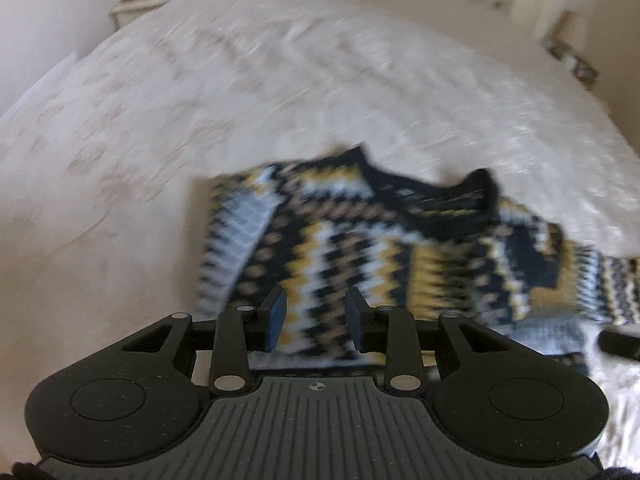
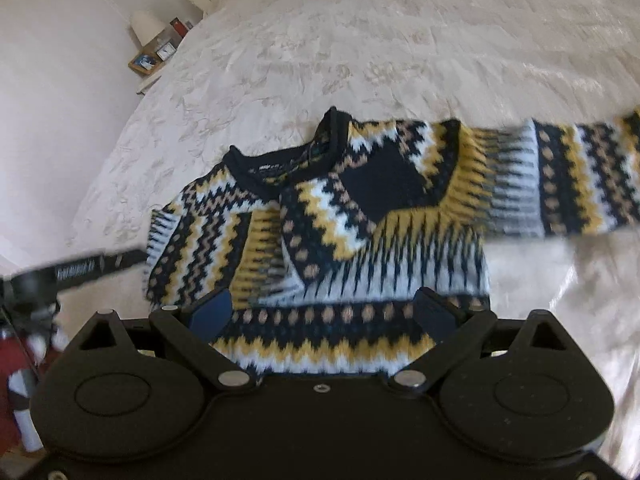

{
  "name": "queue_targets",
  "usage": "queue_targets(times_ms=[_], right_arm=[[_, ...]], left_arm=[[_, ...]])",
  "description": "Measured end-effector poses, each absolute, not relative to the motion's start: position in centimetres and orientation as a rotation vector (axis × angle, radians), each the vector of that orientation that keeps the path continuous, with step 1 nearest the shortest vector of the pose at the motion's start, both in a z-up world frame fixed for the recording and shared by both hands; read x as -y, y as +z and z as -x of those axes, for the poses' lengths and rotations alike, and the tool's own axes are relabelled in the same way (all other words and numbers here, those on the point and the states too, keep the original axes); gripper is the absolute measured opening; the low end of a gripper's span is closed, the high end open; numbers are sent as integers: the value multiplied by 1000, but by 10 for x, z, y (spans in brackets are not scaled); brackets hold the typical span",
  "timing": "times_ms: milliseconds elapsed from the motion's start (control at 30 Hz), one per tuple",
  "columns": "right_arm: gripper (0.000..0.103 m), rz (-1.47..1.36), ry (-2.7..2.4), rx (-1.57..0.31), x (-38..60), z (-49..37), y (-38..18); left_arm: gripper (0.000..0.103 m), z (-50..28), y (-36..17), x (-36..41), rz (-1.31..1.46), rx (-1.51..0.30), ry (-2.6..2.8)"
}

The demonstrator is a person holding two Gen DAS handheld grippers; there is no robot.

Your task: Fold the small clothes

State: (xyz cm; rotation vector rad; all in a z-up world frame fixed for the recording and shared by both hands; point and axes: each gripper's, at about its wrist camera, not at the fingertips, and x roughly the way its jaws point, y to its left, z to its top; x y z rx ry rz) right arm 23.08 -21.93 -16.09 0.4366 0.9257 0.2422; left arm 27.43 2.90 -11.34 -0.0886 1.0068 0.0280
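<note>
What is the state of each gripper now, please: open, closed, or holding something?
Left gripper: open, holding nothing, above the sweater.
Right gripper: open wide, holding nothing, above the sweater's hem.

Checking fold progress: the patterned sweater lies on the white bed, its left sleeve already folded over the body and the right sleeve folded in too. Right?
Not quite. In the right wrist view the sweater lies on the bed, but its right sleeve stretches out flat, unfolded.

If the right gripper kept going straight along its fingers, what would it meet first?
Most likely the patterned sweater spread on the white bedspread: the right gripper is open and its hem band lies between the fingers. How far above the fabric it is remains unclear.
</note>
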Motion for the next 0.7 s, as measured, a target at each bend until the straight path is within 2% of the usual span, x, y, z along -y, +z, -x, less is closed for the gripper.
queue_targets(times_ms=[267,400,467,700], right_arm=[[97,-340,181,-924,211,-277,-161],[85,-291,151,-952,211,-297,-169],[82,-271,138,-964,212,-305,-173],[82,-245,118,-987,222,-337,-187]], left_arm=[[31,-297,-135,-54,102,-1064,53],[31,-312,-151,-57,103,-1099,63],[31,-317,-163,-61,104,-1127,83],[31,-327,-186,-72,153,-1186,85]])
